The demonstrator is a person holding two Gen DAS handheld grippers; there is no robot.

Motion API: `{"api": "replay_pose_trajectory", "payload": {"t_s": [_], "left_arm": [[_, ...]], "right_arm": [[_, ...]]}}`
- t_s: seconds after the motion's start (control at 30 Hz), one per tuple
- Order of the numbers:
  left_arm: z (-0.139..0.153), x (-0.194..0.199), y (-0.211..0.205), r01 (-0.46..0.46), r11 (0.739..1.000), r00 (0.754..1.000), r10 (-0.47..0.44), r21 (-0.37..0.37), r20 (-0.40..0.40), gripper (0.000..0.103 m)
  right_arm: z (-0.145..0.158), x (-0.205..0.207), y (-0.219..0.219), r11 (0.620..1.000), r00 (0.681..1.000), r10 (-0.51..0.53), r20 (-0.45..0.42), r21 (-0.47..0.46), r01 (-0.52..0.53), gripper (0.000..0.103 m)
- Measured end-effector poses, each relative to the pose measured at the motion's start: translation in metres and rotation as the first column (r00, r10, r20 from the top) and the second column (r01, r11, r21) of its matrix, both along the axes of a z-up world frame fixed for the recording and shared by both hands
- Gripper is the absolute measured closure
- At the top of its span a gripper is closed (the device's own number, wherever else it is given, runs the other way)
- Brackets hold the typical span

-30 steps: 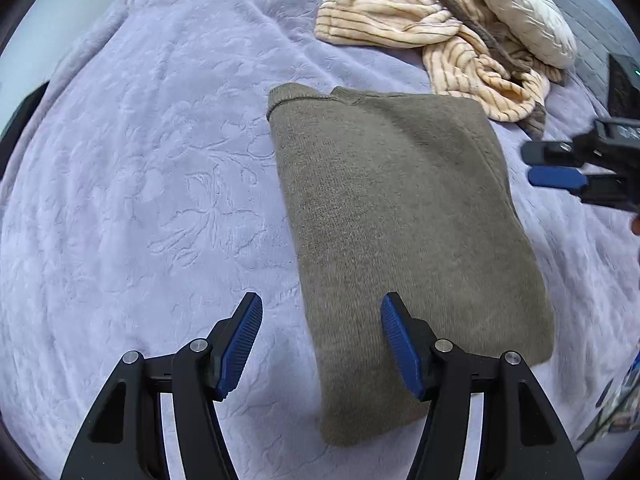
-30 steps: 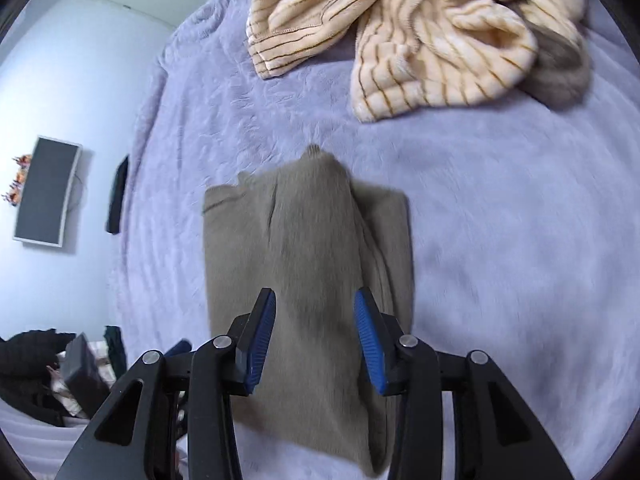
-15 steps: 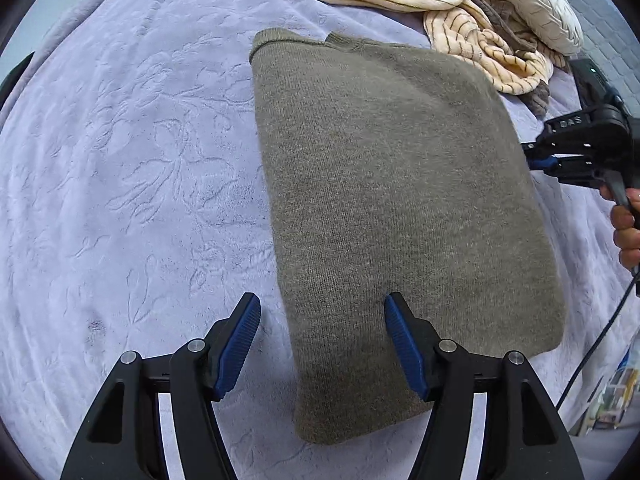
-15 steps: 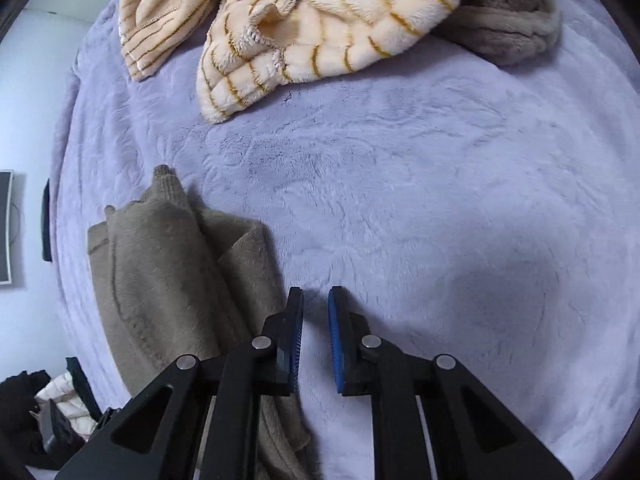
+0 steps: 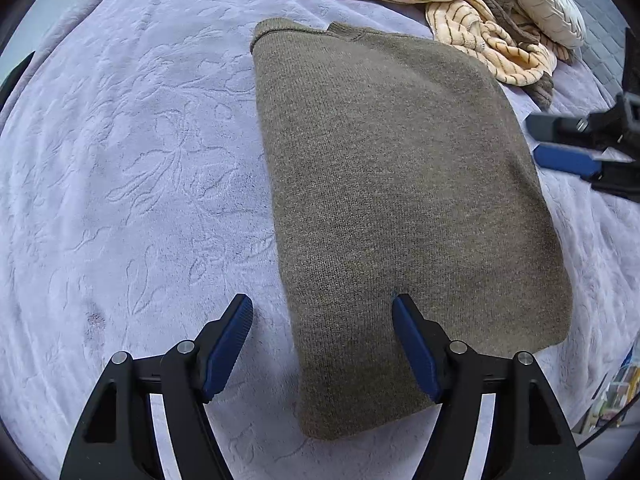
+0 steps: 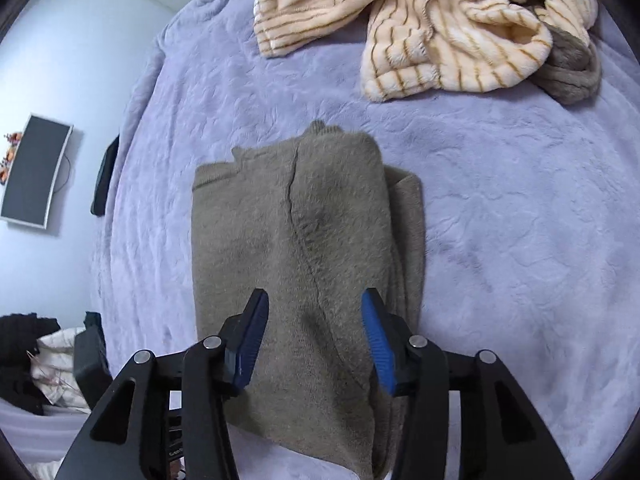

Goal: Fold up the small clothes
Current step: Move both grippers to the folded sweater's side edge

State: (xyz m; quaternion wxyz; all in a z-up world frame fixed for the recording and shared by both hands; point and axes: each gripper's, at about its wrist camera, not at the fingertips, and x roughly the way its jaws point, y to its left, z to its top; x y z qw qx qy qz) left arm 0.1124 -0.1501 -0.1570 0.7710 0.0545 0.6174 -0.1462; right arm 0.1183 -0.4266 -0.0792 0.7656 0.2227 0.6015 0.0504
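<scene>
— Lavender plush bedspread (image 5: 132, 168), embossed with leaves, is what you're working on; the olive knit sweater (image 5: 392, 200) lies on it in a folded rectangle, collar at the far end, with a striped cream garment (image 6: 432, 28) heaped well beyond it

— And my grippers?

— Your left gripper (image 5: 322, 320) hangs spread wide over the sweater's near left edge, one finger above the bedspread, the other above the knit, holding nothing. Your right gripper (image 6: 314, 320) is also parted and empty, poised over the sweater from the opposite side, where a sleeve fold runs as a ridge down the middle

— How will it handle?

— Judging by the knit, it's soft, limp and fairly thick: it should sag wherever you don't support it, and the layers may slide apart. It looks light enough for a pinch, and not slippery

— Where do I grab?

— Take the near hem corners, one per gripper, pinching through every layer so the tucked sleeve comes along when you bring that end toward the collar
</scene>
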Motion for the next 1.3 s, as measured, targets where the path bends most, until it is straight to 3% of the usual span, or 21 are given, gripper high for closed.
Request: {"api": "replay_pose_trajectory", "payload": {"t_s": [0.13,0.17,0.23,0.5,0.77,0.9,1.0,1.13,1.3], "left_arm": [[-0.002,0.0,-0.001,-0.007,1.0,1.0,0.007,-0.002,-0.01,0.03],[-0.003,0.0,-0.001,-0.009,1.0,1.0,0.009,0.0,-0.012,0.03],[-0.003,-0.001,-0.002,-0.011,1.0,1.0,0.011,0.004,-0.01,0.03],[-0.004,-0.005,-0.003,-0.01,1.0,1.0,0.011,0.015,-0.018,0.03],[-0.005,-0.008,-0.006,-0.012,1.0,0.999,0.013,0.026,-0.031,0.03],[0.005,-0.009,-0.001,-0.027,0.999,1.0,0.028,0.02,-0.009,0.03],[0.015,-0.004,0.014,-0.074,0.997,0.997,0.074,-0.01,0.004,0.03],[0.015,0.006,0.037,-0.129,0.99,0.991,0.126,-0.065,-0.045,0.03],[0.007,0.009,0.042,-0.108,0.989,0.99,0.097,-0.104,-0.106,0.03]], "right_arm": [[-0.038,0.001,0.003,0.992,0.995,0.002,-0.104,-0.123,-0.015,0.048],[-0.042,-0.002,-0.001,0.993,0.992,-0.016,-0.122,-0.116,0.002,0.038],[-0.045,-0.008,-0.013,0.995,0.987,-0.071,-0.144,-0.084,0.059,0.033],[-0.036,-0.045,-0.032,0.994,0.983,-0.111,-0.145,-0.026,0.108,0.032],[-0.038,-0.083,-0.031,0.99,0.977,-0.123,-0.172,0.044,0.132,0.022],[-0.041,-0.099,-0.027,0.99,0.975,-0.116,-0.188,0.053,0.128,0.022],[-0.043,-0.107,-0.028,0.987,0.973,-0.129,-0.193,0.066,0.144,0.022],[-0.046,-0.115,-0.033,0.981,0.969,-0.153,-0.195,0.091,0.173,0.022],[-0.049,-0.118,-0.034,0.977,0.969,-0.15,-0.194,0.119,0.175,0.022]]}}
